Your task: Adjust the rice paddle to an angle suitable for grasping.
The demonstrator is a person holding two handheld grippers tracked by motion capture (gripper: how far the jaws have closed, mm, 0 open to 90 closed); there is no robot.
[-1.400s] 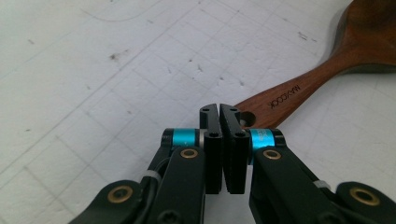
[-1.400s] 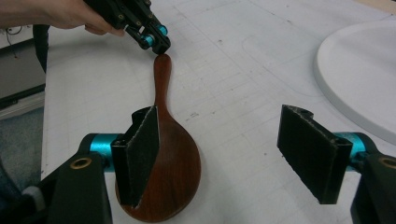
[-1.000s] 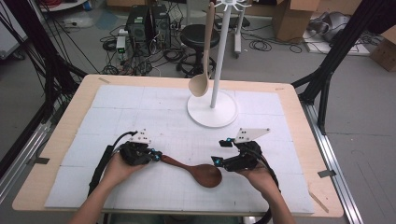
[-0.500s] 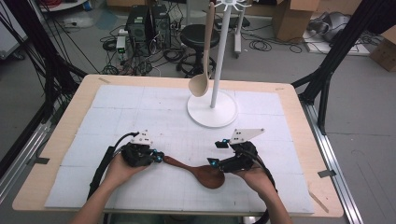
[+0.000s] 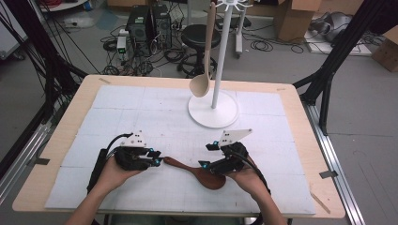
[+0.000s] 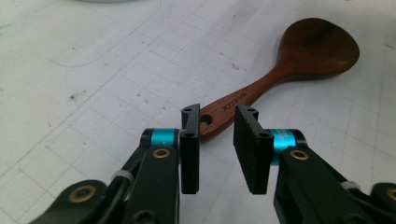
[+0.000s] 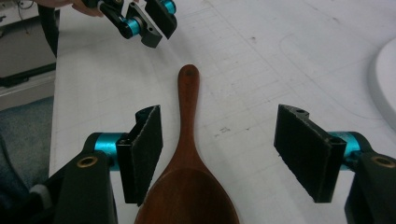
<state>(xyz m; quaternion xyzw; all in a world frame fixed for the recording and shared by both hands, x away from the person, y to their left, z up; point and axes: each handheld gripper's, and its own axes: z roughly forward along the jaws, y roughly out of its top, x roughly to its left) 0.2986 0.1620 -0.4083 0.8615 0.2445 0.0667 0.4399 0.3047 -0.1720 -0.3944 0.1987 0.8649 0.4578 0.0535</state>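
- The dark wooden spoon [image 5: 195, 171] lies flat on the white mat [image 5: 141, 117] of the table [image 5: 300, 140], near the person's edge, its handle towards the left gripper and its bowl towards the right gripper.
- The left gripper [image 5: 158, 161] stands at the handle's tip. Its jaws have just been opening and are now a narrow gap apart; in the left gripper view the holed end of the handle [image 6: 212, 116] lies just beyond that gap, and the pads press on nothing.
- The right gripper [image 5: 205, 165] is level with the spoon's bowl [image 7: 187, 196]. Its jaws stand wide, one on each side of the neck, both clear of the wood.
- A pale wooden ladle [image 5: 204, 65] hangs from the white stand [image 5: 220, 70] at the far middle of the table, well apart from both grippers.
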